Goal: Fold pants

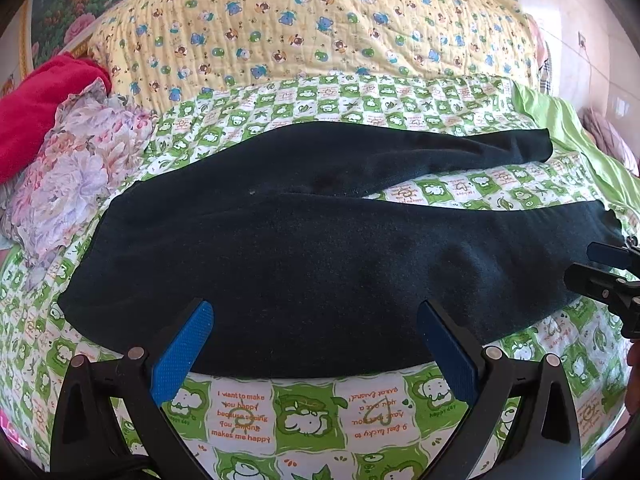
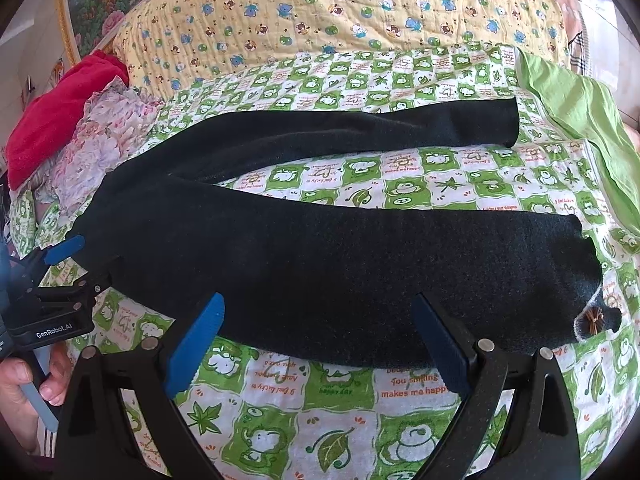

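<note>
Both grippers hover with jaws spread wide and nothing between them, just above the near edge of a bed. The left gripper faces the wide upper part of a pair of dark pants, its blue fingertips over the fabric's near hem; whether they touch the cloth cannot be told. The right gripper sits further along the same near leg, equally open and empty, close to the cuff, which carries a small brown bow. The pants lie flat across the middle of a green-and-white checked sheet, waist toward the left edge of the bed, legs splayed apart toward the right, the far leg angling toward the back. Folding seems not yet begun (the legs are still separate). The likely next move is to close on the near leg at two places and carry it over onto the far one. Beyond, a yellow quilt lines the back edge, a floral cloth and a red cloth sit at the back left corner, and a green cloth lies at the right edge
</note>
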Demonstrator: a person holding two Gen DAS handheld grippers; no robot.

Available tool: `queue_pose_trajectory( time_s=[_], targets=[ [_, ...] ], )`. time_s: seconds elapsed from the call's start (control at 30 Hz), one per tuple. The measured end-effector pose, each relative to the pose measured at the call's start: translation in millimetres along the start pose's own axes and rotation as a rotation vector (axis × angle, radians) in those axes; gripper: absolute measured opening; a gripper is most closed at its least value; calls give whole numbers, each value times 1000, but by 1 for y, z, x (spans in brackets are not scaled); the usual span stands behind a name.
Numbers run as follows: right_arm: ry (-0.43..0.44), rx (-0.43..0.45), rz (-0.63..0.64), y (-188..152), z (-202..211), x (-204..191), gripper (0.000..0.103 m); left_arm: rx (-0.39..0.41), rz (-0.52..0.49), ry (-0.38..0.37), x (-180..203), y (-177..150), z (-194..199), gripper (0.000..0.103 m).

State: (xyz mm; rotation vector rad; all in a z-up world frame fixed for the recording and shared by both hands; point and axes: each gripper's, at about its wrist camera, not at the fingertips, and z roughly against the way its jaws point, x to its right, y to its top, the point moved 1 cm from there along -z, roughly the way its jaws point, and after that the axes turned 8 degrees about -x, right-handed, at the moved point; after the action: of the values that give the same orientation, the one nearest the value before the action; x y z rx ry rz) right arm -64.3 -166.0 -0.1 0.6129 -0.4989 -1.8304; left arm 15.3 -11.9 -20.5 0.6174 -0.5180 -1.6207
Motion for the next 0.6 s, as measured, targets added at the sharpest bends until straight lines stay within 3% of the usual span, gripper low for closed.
queue_pose_trajectory(
  time_s=[0.6],
  targets=[
    [7,-4,-11,0,-2,0,95,-13,0,-14,-2,0,-3,102]
  ],
)
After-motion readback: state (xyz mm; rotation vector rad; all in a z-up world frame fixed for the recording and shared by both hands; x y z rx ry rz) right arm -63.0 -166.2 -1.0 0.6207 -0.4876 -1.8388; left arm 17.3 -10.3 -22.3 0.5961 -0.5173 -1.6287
